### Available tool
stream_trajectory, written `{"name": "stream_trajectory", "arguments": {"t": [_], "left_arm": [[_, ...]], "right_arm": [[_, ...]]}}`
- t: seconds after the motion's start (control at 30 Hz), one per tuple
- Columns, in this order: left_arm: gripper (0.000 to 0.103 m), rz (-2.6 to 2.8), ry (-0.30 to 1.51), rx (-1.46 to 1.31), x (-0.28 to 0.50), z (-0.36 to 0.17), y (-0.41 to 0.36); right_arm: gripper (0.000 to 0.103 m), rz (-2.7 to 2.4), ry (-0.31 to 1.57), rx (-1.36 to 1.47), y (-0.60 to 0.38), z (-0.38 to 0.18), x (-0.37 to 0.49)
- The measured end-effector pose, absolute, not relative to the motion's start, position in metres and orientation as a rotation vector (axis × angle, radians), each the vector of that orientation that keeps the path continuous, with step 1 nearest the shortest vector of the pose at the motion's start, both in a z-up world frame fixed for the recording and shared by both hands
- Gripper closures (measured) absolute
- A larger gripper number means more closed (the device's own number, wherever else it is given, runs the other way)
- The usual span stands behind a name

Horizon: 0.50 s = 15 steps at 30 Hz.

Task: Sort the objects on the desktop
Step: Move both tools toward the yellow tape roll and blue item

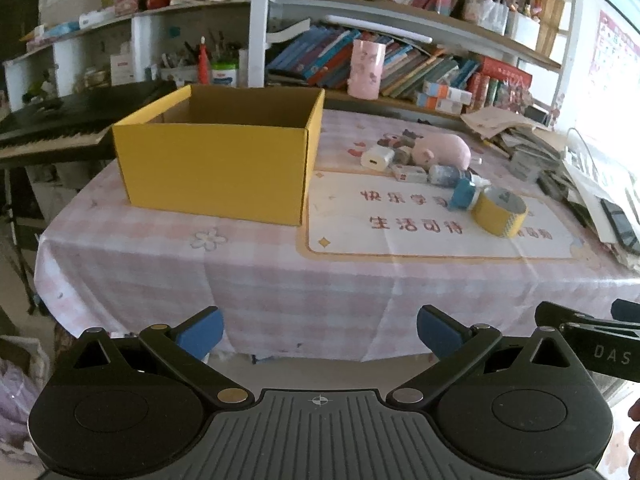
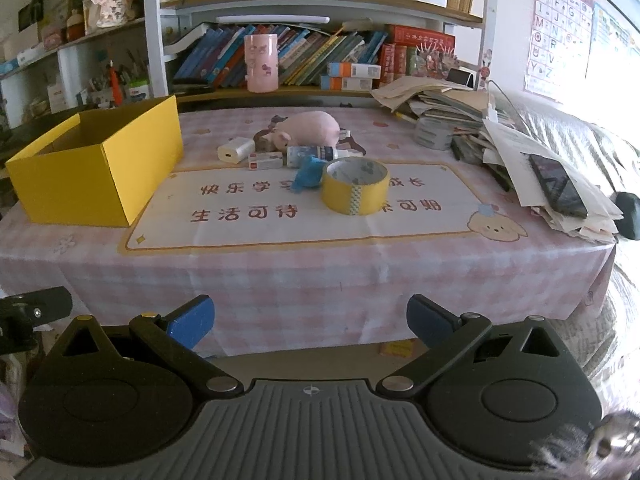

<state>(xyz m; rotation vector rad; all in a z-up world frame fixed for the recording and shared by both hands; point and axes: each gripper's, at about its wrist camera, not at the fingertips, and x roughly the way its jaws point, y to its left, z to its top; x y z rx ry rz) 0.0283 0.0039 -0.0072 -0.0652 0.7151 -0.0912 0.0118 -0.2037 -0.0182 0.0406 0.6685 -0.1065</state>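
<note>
Pink checked tablecloth (image 2: 280, 280) bears an apparently empty yellow cardboard box (image 2: 96, 176) beside unsorted clutter, including a yellow tape roll (image 2: 354, 186), while left gripper (image 1: 320, 332) and right gripper (image 2: 310, 322) hover spread, holding nothing.

I'm in a home study, probably a child's. Crowded bookshelves (image 2: 304, 56), alphabet poster (image 2: 560, 28), piano keyboard (image 1: 52, 128).

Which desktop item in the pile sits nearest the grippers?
The yellow tape roll, lying flat at the pile's front edge; the charger, bottle and pink pig sit behind it.
</note>
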Motion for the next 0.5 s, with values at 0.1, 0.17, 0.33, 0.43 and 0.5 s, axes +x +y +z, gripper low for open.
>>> {"name": "stream_trajectory", "arguments": {"t": [0.1, 0.17, 0.33, 0.43, 0.5], "left_arm": [[0.000, -0.088, 0.716, -0.062, 0.033, -0.007, 0.001], [0.000, -0.094, 0.721, -0.058, 0.036, -0.008, -0.002], [0.000, -0.116, 0.736, -0.037, 0.045, -0.010, -0.015], [0.000, -0.139, 0.748, -0.031, 0.052, -0.011, -0.023], [0.000, -0.149, 0.751, -0.023, 0.057, -0.012, -0.028]], "right_arm": [[0.000, -0.099, 0.664, 0.041, -0.206, -0.018, 0.016], [0.000, -0.094, 0.662, 0.039, -0.208, -0.018, 0.018], [0.000, -0.107, 0.667, 0.048, -0.217, -0.019, 0.024], [0.000, -0.126, 0.681, 0.061, -0.227, -0.021, 0.028], [0.000, -0.148, 0.693, 0.068, -0.233, -0.023, 0.033]]}}
